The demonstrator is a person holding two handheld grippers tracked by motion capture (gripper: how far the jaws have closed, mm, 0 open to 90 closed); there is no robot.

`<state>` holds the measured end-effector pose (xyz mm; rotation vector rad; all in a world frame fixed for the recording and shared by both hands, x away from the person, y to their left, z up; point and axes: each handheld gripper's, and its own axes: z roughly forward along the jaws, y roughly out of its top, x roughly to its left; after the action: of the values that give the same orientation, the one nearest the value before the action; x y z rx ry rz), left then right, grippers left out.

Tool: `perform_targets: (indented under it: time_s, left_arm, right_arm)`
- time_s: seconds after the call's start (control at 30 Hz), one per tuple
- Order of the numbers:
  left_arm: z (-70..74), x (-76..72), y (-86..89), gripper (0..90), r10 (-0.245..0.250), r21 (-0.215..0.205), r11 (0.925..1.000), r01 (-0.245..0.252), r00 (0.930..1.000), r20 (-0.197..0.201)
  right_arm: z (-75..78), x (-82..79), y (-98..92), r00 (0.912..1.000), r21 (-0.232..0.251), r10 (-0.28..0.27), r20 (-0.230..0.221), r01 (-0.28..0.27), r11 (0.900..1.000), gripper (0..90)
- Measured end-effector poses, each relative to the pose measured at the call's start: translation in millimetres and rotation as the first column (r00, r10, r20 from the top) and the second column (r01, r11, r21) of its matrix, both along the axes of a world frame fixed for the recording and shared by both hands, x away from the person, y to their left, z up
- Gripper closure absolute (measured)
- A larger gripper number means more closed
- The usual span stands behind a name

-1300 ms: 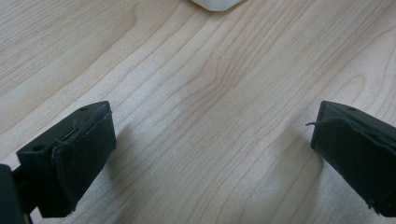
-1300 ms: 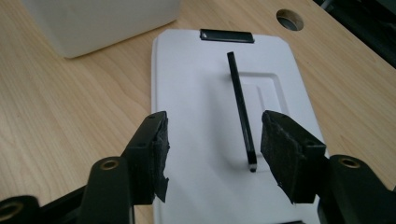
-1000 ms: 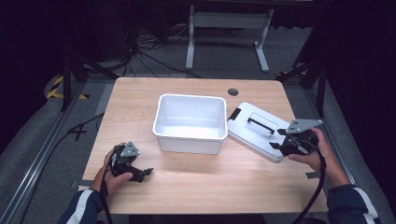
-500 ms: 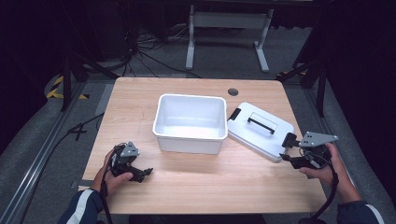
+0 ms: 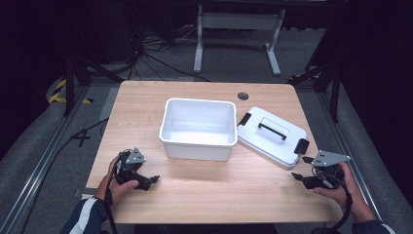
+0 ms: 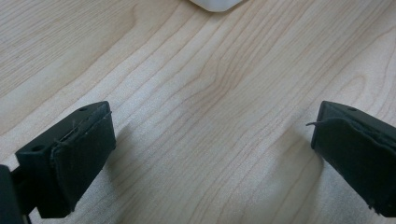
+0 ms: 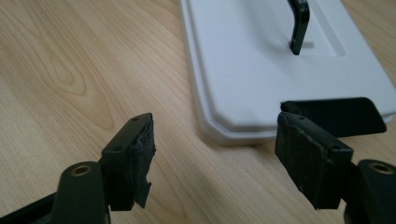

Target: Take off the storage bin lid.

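Right hand-held gripper (image 5: 303, 170) sits low at the surface's (image 5: 204, 195) five o'clock corner, jaws spread wide and just been opening, with nothing between the pads. In the right gripper view one fingertip (image 7: 303, 151) lines up just off the lid's (image 5: 272, 138) near corner, beside its black side latch (image 7: 334, 114), while the other hangs over bare wood. The lid lies flat at about three o'clock from the white tub (image 5: 198, 127), its near edge leaning against or touching the tub wall; I can't tell which. Its black handle (image 5: 272, 129) faces up.

Left hand-held gripper (image 5: 148, 179) rests at seven o'clock, jaws also wide, only wood grain between them in its own view, the tub's corner (image 6: 215, 4) just peeking in at twelve.

The risk as I see it: a grab at that thin corner edge could skid off, or the pad could snag the latch and flip it. A push instead of a pinch would likely shove the lid into the tub, and the tub is free to slide with the left gripper well apart from it.
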<state>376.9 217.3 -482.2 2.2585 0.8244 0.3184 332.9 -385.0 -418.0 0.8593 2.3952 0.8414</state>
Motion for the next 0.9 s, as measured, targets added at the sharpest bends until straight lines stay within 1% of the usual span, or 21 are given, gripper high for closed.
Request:
perform_targets:
  time_s: [0.1,0.17,0.2,0.23,0.33,0.4,0.43,0.47,0.5,0.53,0.57,0.6,0.63,0.8,0.83,0.9]
  left_arm:
    - [0.0,0.0,0.0,0.2,0.000,0.000,1.0000,0.000,1.0000,0.000]
    - [0.0,0.0,0.0,0.2,0.000,0.000,1.0000,0.000,1.0000,0.000]
    - [0.0,-0.2,-0.1,0.2,0.000,-0.001,1.0000,0.000,1.0000,-0.003]
    - [0.0,0.0,0.0,0.2,0.000,0.000,1.0000,0.000,1.0000,0.000]
    - [0.0,-0.1,-0.1,0.2,0.000,-0.001,1.0000,0.000,1.0000,-0.003]
    - [0.0,-0.2,-0.1,0.2,0.000,-0.002,1.0000,0.000,1.0000,-0.005]
    - [0.0,-0.2,-0.1,0.1,0.000,-0.002,1.0000,0.000,1.0000,-0.005]
    - [0.1,-0.1,-0.3,0.1,0.002,-0.002,1.0000,-0.002,1.0000,-0.006]
    - [0.1,-0.1,-0.3,0.1,0.002,-0.002,1.0000,-0.002,1.0000,-0.006]
    - [0.1,0.1,-0.4,0.1,0.002,-0.002,1.0000,-0.002,1.0000,-0.006]
    - [0.1,0.1,-0.4,0.1,0.002,-0.002,1.0000,-0.002,1.0000,-0.006]
    - [0.1,0.1,-0.4,0.1,0.002,-0.002,1.0000,-0.002,1.0000,-0.006]
    - [0.2,0.5,-0.2,0.1,0.000,0.001,1.0000,0.000,1.0000,-0.002]
    - [-0.2,-0.7,-0.4,0.2,0.009,-0.005,1.0000,-0.009,0.9999,-0.007]
    - [-0.1,-0.3,0.0,0.2,0.006,-0.001,1.0000,-0.006,1.0000,0.000]
    - [-0.1,-0.6,0.0,0.2,0.008,0.000,1.0000,-0.008,1.0000,-0.001]
  right_arm:
    - [-10.0,-2.2,-1.1,0.9999,0.026,-0.016,-0.005,0.016,1.000,28.3]
    - [-17.7,-4.0,-2.0,0.9997,0.022,-0.023,-0.012,0.023,0.999,27.5]
    - [-21.6,-5.1,-3.3,0.9996,0.038,-0.027,-0.012,0.028,0.999,27.5]
    - [-24.4,-5.9,-4.5,0.9992,0.056,-0.033,-0.021,0.034,0.998,27.2]
    - [-32.7,-7.9,-7.9,0.9981,0.090,-0.055,-0.029,0.057,0.994,26.4]
    - [-38.1,-8.6,-9.7,0.9969,0.101,-0.069,-0.038,0.073,0.992,25.7]
    - [-38.1,-8.6,-9.7,0.9969,0.101,-0.069,-0.038,0.073,0.992,25.7]
    - [-42.8,-9.0,-11.3,0.9954,0.127,-0.083,-0.047,0.088,0.988,25.5]
    - [-42.8,-9.0,-11.3,0.9954,0.127,-0.083,-0.047,0.088,0.988,25.5]
    - [-47.6,-8.9,-13.2,0.9941,0.154,-0.094,-0.055,0.101,0.983,23.6]
    - [-48.9,-8.7,-14.3,0.9937,0.169,-0.097,-0.056,0.105,0.980,23.4]
    - [-49.4,-8.3,-15.1,0.9924,0.179,-0.104,-0.067,0.114,0.977,22.9]
    - [-49.4,-8.2,-15.3,0.9916,0.177,-0.113,-0.063,0.123,0.976,22.5]
    - [-49.7,-7.0,-14.2,0.9914,0.178,-0.110,-0.071,0.122,0.977,20.7]
    - [-49.7,-7.0,-14.2,0.9913,0.178,-0.111,-0.071,0.122,0.977,20.7]
    - [-49.7,-7.1,-14.2,0.9913,0.178,-0.111,-0.071,0.122,0.976,20.6]
